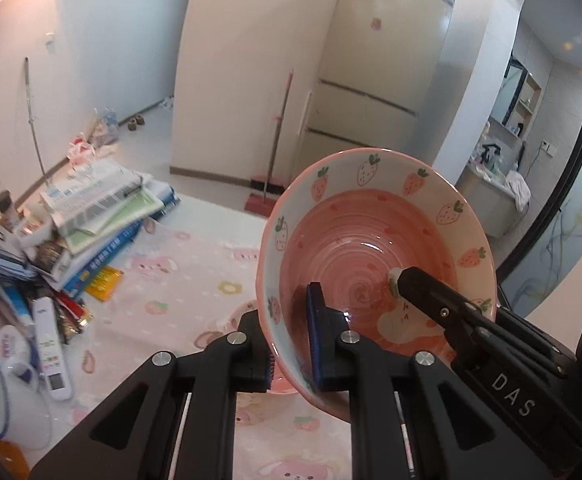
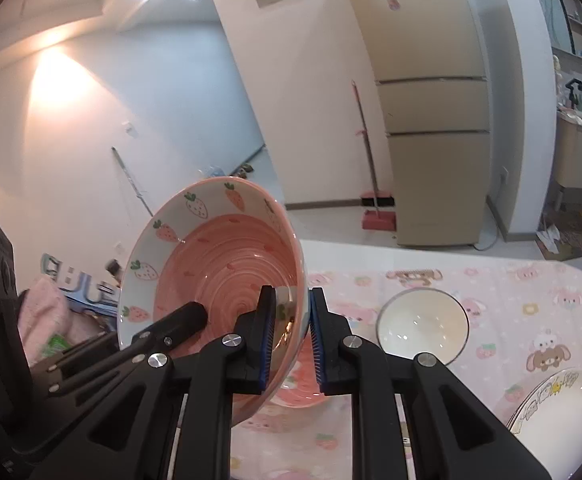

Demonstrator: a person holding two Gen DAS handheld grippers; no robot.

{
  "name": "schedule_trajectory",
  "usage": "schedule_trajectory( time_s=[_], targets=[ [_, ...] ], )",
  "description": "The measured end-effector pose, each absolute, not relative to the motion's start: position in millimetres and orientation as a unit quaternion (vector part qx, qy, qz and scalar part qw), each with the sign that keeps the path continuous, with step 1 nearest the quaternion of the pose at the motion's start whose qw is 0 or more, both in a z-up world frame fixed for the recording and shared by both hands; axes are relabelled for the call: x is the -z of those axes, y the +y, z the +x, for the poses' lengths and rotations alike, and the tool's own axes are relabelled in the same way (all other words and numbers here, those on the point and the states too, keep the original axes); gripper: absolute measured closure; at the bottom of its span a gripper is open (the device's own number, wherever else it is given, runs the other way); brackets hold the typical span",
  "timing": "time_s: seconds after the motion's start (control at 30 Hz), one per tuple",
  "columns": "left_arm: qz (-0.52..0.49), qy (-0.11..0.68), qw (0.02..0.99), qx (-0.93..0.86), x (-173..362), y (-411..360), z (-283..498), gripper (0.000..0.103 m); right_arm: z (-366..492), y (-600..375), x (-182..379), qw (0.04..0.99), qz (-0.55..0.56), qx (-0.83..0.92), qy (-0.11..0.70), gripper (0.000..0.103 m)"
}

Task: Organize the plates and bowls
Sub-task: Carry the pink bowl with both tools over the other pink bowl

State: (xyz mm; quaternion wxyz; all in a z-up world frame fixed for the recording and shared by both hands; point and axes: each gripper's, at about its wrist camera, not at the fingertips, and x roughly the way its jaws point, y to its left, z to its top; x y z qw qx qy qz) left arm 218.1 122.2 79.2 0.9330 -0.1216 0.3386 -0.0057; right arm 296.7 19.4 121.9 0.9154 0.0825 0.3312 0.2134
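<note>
While both my tongs, L point(image 1: 291, 332) & R point(image 2: 289, 336), pinch opposite rims, bowl point(image 1: 371, 240) hangs tilted between them, above the table point(image 2: 511, 280).

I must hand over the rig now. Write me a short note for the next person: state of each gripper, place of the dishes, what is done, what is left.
Left gripper: shut on the rim of the pink strawberry bowl, one finger inside, one outside.
Right gripper: shut on the opposite rim of the same bowl.
The bowl is in the air, tilted, above the tablecloth.
A small white bowl stands on the cloth to the right; a white plate lies nearer, at the right edge. Another pink dish sits below the held bowl.
Done: the bowl is picked up.
Left: set it down, probably stacked, then sort the rest.
</note>
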Motion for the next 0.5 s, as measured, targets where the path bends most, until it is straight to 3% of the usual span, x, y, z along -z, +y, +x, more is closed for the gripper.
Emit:
schedule_trajectory(
  time_s=[0.17, 0.5],
  targets=[
    [-0.162, 0.351, 0.922, 0.023, -26, 134, 237, 0.091, 314, 31, -84, 0.918, 0.062, -0.191, 0.342, 0.085],
    [-0.110, 0.362, 0.925, -0.017, 11, 137, 251, 0.091, 331, 63, -27, 0.909, 0.007, -0.186, 0.372, 0.085]
  ],
)
